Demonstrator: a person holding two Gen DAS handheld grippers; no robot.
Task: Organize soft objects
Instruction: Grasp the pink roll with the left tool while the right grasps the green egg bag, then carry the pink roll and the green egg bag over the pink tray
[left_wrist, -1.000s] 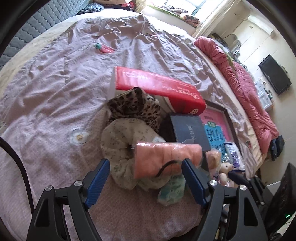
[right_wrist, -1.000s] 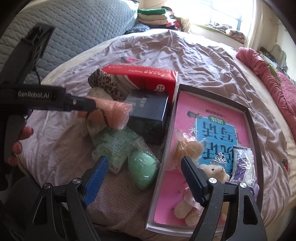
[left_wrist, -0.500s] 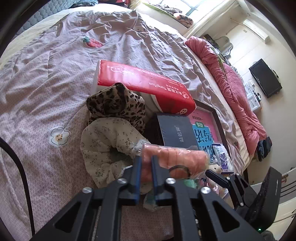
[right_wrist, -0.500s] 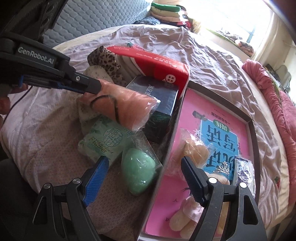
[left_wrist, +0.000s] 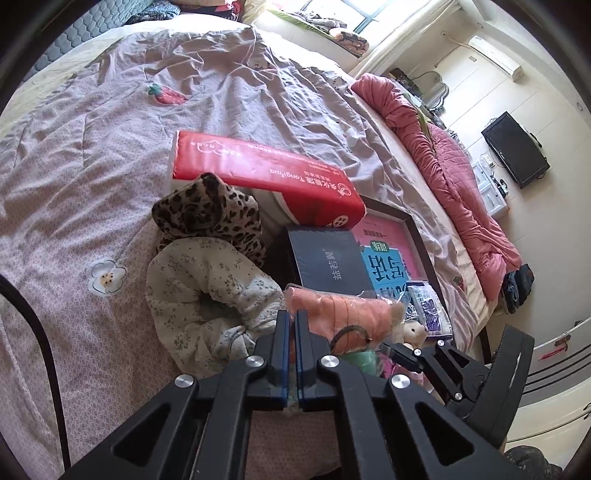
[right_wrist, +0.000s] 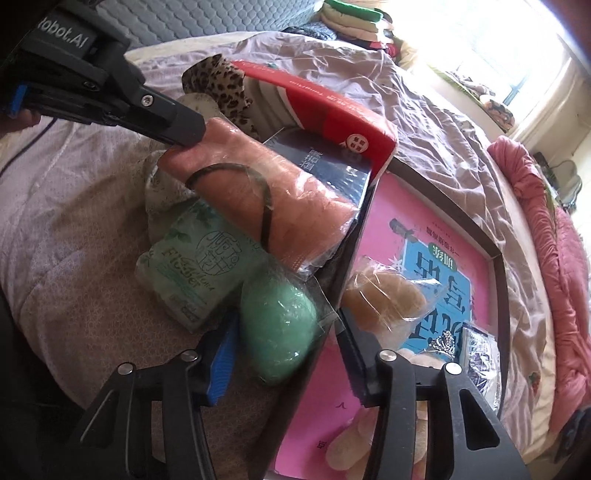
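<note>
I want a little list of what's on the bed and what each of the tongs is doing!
left tongs: shut on the end of the orange roll
right tongs: closing around the green sponge, pads at its sides
tray: holds a plush toy and a wrapped tan sponge
beside the tray: green tissue pack, dark box, red tissue pack
behind: leopard cloth, floral cloth

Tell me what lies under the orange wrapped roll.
Under the orange wrapped roll lie a green tissue pack and part of the floral scrunchie; whatever else it covers stays hidden.
</note>
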